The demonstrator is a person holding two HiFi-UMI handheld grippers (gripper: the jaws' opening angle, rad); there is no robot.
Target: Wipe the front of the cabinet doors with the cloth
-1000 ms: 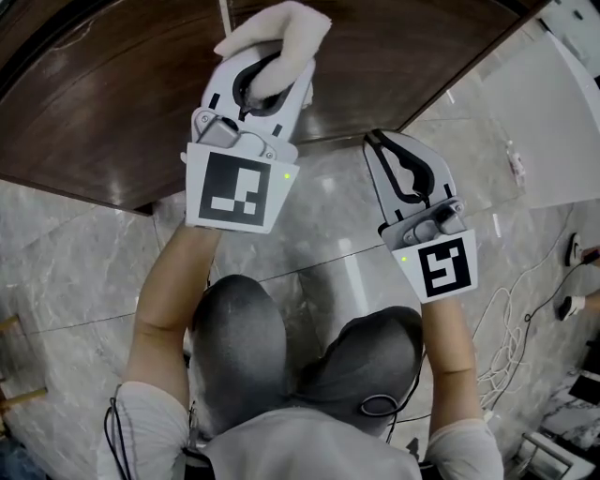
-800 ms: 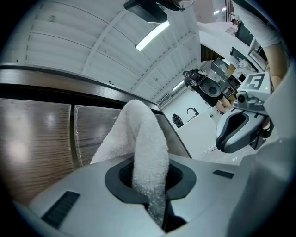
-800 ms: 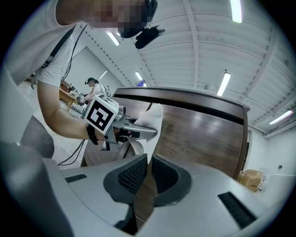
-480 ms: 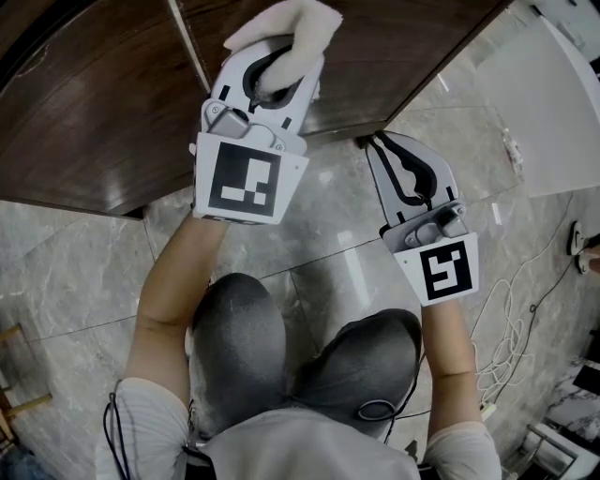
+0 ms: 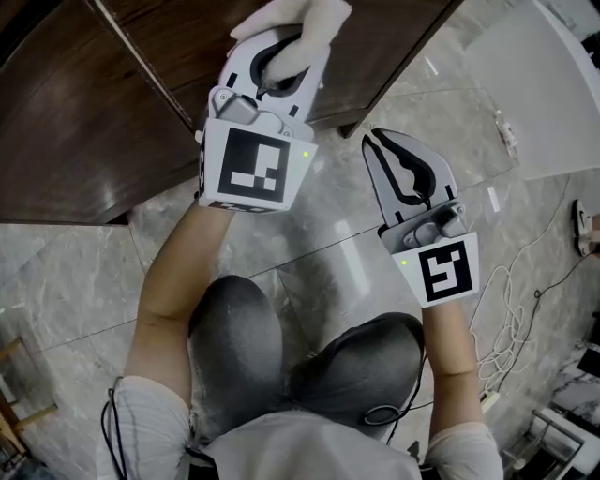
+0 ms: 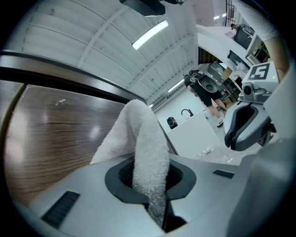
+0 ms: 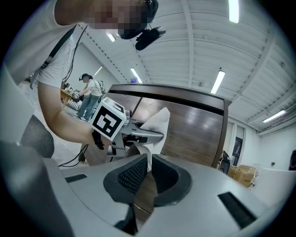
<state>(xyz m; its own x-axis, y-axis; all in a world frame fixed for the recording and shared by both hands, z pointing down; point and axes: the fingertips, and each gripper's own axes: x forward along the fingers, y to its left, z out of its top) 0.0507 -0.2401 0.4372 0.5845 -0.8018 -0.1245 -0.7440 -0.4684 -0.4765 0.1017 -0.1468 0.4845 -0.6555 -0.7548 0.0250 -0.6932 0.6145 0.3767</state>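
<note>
- The cabinet doors (image 5: 84,122) are dark, glossy wood grain. A thin vertical seam divides two of them, and a black edge runs along the top.
- The floor (image 5: 75,272) is grey marble-look tile. The ceiling is white and ribbed, with strip lights (image 7: 217,81).
- The left gripper (image 5: 279,58) is clamped on the white cloth (image 5: 305,21). The cloth bunches past the jaw tips over the door front, but contact with the wood cannot be told.
- The right gripper (image 5: 370,141) is held near the cabinet's lower corner with its jaws drawn to a thin slit and nothing between them.
- The cabinet's bottom edge meets bare tile just ahead of the person's knees (image 5: 234,347).
- To the right there is open floor, then a white panel (image 5: 544,94) and a loose white cable (image 5: 506,309).
</note>
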